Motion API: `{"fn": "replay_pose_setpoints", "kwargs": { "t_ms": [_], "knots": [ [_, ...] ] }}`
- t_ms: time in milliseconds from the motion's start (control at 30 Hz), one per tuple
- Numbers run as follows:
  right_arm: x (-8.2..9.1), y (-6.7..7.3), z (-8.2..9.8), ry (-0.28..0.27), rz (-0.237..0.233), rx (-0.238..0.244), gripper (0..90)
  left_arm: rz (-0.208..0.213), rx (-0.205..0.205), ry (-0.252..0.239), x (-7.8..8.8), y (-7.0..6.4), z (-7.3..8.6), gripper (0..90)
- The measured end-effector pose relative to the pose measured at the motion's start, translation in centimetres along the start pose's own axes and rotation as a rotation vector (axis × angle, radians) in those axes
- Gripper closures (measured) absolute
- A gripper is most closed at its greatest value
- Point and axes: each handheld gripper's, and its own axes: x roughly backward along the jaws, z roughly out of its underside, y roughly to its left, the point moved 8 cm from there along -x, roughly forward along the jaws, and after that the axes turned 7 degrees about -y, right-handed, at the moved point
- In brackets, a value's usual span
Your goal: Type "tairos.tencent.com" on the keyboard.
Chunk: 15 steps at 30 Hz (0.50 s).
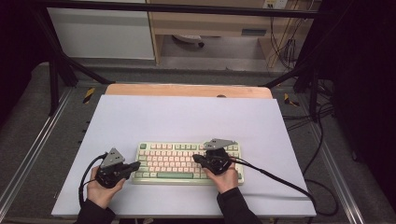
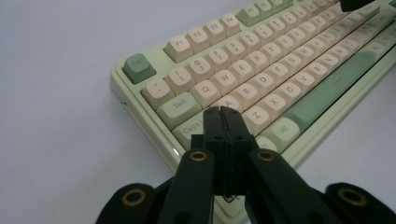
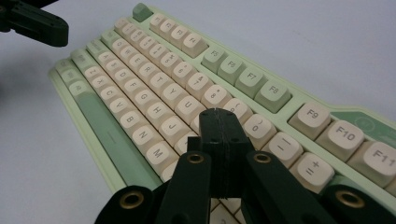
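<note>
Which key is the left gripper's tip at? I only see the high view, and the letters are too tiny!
Observer: In its own view, the left gripper is shut, and its tip shows between the Caps key and the Z key.
Operator: And the right one?
Observer: The right gripper is shut too, with its tip between the J key and the 0 key.
Operator: What does the green corner key say?
Observer: Esc.
</note>
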Motion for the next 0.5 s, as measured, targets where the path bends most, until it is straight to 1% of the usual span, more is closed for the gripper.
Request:
{"fn": "replay_pose_setpoints", "kwargs": {
  "t_ms": [233, 300, 500],
  "knots": [
    [-1.1, -0.2, 0.2, 0.022, 0.015, 0.001, 90.0, 0.000, 0.002, -0.001, 0.0, 0.0, 0.0, 90.0],
    [-1.2, -0.3, 0.3, 0.027, 0.020, 0.006, 90.0, 0.000, 0.001, -0.001, 0.0, 0.0, 0.0, 90.0],
    [-1.5, -0.3, 0.6, 0.036, 0.022, -0.005, 90.0, 0.000, 0.001, 0.001, -0.1, 0.0, 0.1, 90.0]
  ]
}}
